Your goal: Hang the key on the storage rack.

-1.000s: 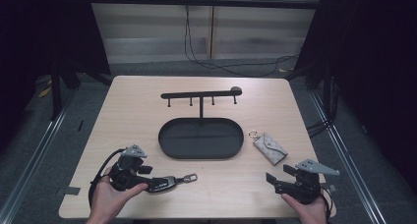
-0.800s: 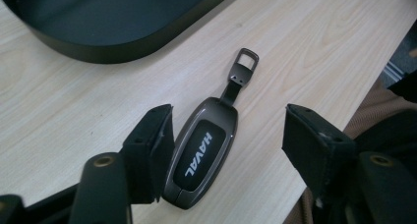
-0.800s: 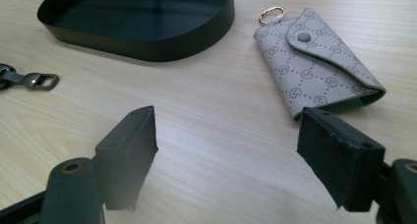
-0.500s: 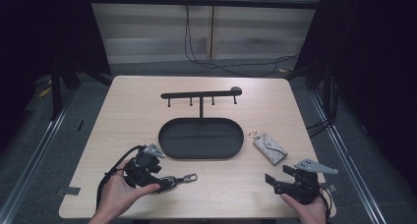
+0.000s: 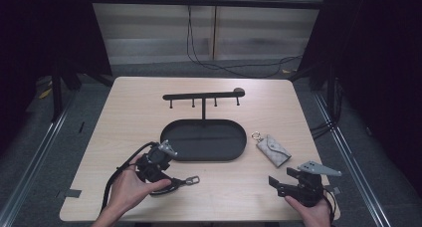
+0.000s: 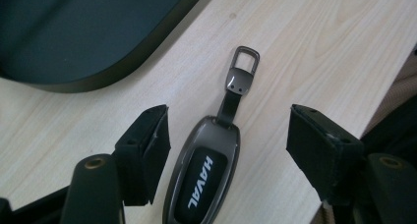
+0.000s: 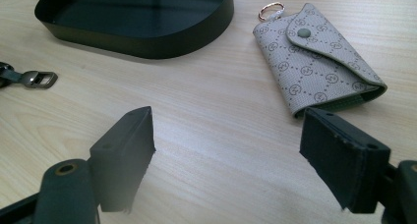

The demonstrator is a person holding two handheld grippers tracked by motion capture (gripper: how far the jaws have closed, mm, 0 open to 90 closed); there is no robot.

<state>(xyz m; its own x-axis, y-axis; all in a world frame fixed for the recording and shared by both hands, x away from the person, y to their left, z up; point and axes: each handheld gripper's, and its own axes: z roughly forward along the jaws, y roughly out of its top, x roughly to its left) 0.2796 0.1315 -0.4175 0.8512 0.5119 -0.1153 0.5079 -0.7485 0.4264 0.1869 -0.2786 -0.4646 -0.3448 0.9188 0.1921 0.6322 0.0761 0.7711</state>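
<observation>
The left gripper [image 5: 166, 179] hung low over a dark metal car key fob with white lettering and a short strap ending in a buckle-like clasp [image 6: 206, 177], which lay flat on the pale wooden table [image 5: 129, 112] just in front of the black oval tray [image 5: 204, 140], on the person's side of it. Its jaws had just been closing a little but stood spread, one pad [image 6: 145, 153] on each side of the fob's body with wood showing between pad and metal, so nothing was pinched yet; that straddling placement looked chosen so the pads could close across the fob's narrow width. The clasp [image 5: 193, 179] pointed away from the gripper, alongside the tray's near rim, which left it free for hanging, probably on the black bar with pegs [image 5: 201, 95] rising behind the tray. The right gripper [image 5: 274, 183] rested to the right of the tray, jaws having just been opening, spread and empty, aimed towards a grey patterned fabric key pouch with a snap and a metal ring [image 7: 317, 57] lying beside the tray's right end, seemingly placed ready to take it
</observation>
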